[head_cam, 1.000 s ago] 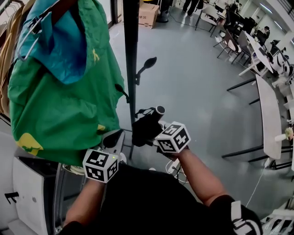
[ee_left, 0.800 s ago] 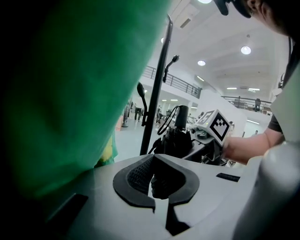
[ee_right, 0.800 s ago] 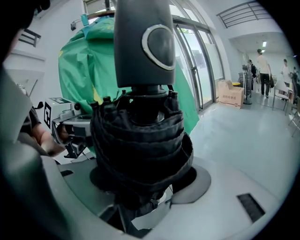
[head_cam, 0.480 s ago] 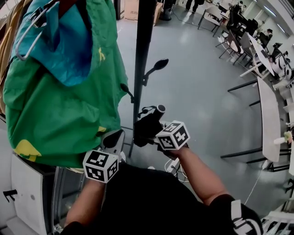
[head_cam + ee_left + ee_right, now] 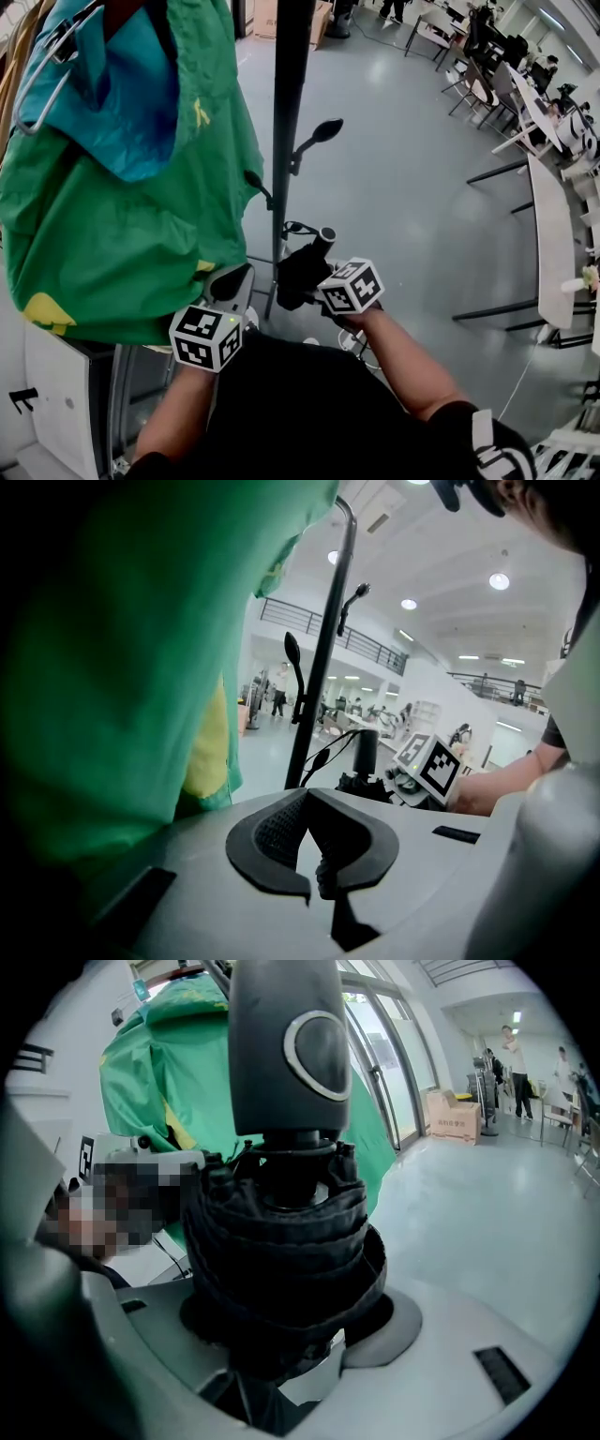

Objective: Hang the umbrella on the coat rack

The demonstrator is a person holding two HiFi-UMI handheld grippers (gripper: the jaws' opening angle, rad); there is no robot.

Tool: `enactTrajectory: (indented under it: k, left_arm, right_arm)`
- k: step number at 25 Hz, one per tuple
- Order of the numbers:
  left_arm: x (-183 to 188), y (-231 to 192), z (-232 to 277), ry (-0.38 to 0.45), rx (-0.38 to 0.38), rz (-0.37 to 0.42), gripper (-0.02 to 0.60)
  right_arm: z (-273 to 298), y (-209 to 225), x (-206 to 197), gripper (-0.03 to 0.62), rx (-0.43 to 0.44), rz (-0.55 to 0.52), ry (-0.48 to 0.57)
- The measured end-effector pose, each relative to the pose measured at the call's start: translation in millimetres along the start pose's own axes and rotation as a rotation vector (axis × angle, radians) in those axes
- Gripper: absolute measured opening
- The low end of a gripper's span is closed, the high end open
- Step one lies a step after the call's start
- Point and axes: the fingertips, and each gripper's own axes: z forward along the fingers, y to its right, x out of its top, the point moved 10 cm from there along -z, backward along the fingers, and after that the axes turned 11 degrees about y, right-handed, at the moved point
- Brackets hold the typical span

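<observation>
Right gripper [image 5: 281,1358] clamped a folded black umbrella [image 5: 281,1241], its handle [image 5: 286,1049] at twelve o'clock; left gripper [image 5: 317,855] sat closed, empty.

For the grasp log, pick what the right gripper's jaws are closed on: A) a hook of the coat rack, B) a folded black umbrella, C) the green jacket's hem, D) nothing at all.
B: in the right gripper view, the right gripper is shut round the folded black umbrella, handle end up, apart from the green jacket on the coat rack.
</observation>
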Motion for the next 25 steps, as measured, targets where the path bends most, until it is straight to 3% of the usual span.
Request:
enactTrajectory:
  k: [12,25]
  left_arm:
    - [1,0,-2,-0.004,-0.006,0.002,0.015]
    - [-1,-10,-10,-0.001,0.022,0.003,0.015]
  right_arm:
    - [2,14,-10,0.249,-0.003,0.09,0.023]
    - [31,20,-54,0.249,-0.071,-0.002,-0.183]
